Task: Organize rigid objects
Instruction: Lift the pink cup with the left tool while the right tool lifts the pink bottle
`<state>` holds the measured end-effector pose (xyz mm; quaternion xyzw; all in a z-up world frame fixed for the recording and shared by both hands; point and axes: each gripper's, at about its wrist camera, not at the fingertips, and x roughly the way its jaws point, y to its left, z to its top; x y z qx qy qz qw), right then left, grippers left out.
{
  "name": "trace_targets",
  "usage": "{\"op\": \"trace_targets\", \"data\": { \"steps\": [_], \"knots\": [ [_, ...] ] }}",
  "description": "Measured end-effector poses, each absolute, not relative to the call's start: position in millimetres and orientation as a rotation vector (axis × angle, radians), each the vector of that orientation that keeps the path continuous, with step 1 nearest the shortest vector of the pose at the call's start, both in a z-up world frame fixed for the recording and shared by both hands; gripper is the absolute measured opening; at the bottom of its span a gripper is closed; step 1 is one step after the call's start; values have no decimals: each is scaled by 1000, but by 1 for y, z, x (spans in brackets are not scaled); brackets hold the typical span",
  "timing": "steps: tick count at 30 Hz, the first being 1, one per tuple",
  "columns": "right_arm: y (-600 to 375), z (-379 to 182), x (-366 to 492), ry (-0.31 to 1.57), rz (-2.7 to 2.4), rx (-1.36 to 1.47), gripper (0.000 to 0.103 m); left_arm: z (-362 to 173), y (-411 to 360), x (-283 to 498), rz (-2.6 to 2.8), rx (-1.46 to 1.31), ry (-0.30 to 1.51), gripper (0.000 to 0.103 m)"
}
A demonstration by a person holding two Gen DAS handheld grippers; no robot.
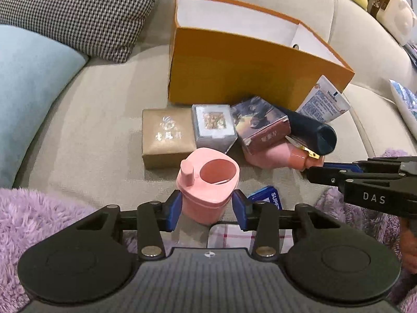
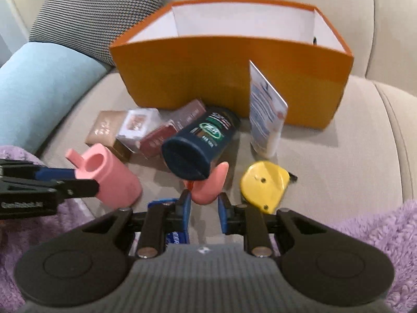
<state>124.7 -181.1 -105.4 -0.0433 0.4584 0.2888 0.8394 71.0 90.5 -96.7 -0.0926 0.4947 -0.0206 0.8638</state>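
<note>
Pink squarish cup [image 1: 207, 182], round opening; left tongs [image 1: 206, 208] clamp it.

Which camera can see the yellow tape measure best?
The right wrist view: the tape measure lies in full sight on the sofa beside the right fingers. The left wrist view doesn't show it at all.

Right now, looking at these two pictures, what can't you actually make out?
- Orange box, both views: its floor is hidden by its own front wall.
- Blue tin, left wrist view: mostly covered by the gripper frame, label cut off.
- Pink piece between the right jaws: the dark bottle covers its top, so I can't identify it.
- Small boxes, right wrist view: print blurred.
</note>
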Motion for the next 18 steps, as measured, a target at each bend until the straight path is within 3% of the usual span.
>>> {"op": "trace_targets", "data": {
  "steps": [1,2,3,7,11,15,18],
  "knots": [
    [-171,-106,127,961,621,-87,23,-95,90,70,-54,-197,1027,32],
    [-171,-103,126,952,632,-82,23,-94,90,69,-69,-207,1016,14],
    [-167,-105,128,945,642,-77,23,-94,91,68,-76,-211,1010,5],
    [-158,-106,129,903,664,-86,22,-98,89,73,-48,-215,1035,5],
    [-155,-106,133,876,674,-72,24,-96,89,71,-69,-219,1024,12],
    [-152,-112,137,902,676,-52,26,-93,85,69,-114,-191,1007,38],
    [-148,-114,138,898,677,-52,27,-90,78,72,-155,-148,1001,51]
  ]
}}
